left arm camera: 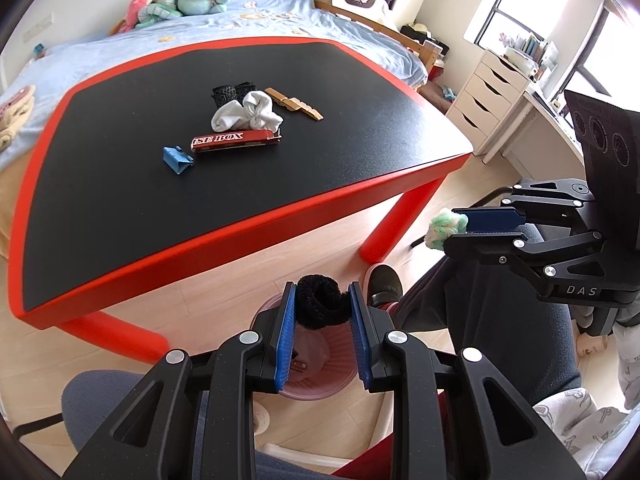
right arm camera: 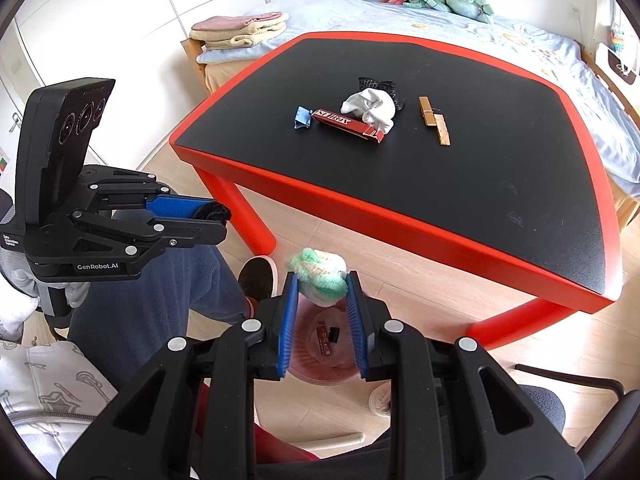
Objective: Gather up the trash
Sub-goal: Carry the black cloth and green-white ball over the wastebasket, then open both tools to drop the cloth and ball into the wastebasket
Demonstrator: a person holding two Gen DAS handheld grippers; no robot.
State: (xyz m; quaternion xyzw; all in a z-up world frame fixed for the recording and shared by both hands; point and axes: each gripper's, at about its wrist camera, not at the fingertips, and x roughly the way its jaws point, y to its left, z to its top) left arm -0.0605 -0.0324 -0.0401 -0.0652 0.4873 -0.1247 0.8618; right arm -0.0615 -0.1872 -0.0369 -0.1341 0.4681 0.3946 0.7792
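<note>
My left gripper (left arm camera: 322,300) is shut on a black fuzzy scrunchie (left arm camera: 318,306) and holds it above a pink trash bin (left arm camera: 320,372) on the floor. My right gripper (right arm camera: 322,288) is shut on a green-and-white fuzzy scrunchie (right arm camera: 322,278) above the same pink bin (right arm camera: 320,356). Each gripper shows in the other's view: the right gripper (left arm camera: 460,226) and the left gripper (right arm camera: 218,218). On the table lie a red box (left arm camera: 236,141), a blue clip (left arm camera: 176,159), a white cloth (left arm camera: 248,113), a black mesh piece (left arm camera: 228,92) and wooden clips (left arm camera: 296,106).
The black table with a red rim (left arm camera: 248,220) stands ahead on red legs (left arm camera: 396,220). A bed (left arm camera: 100,52) with plush toys lies behind it. White drawers (left arm camera: 484,92) stand at the right. The person's legs and shoe (left arm camera: 384,280) are beside the bin.
</note>
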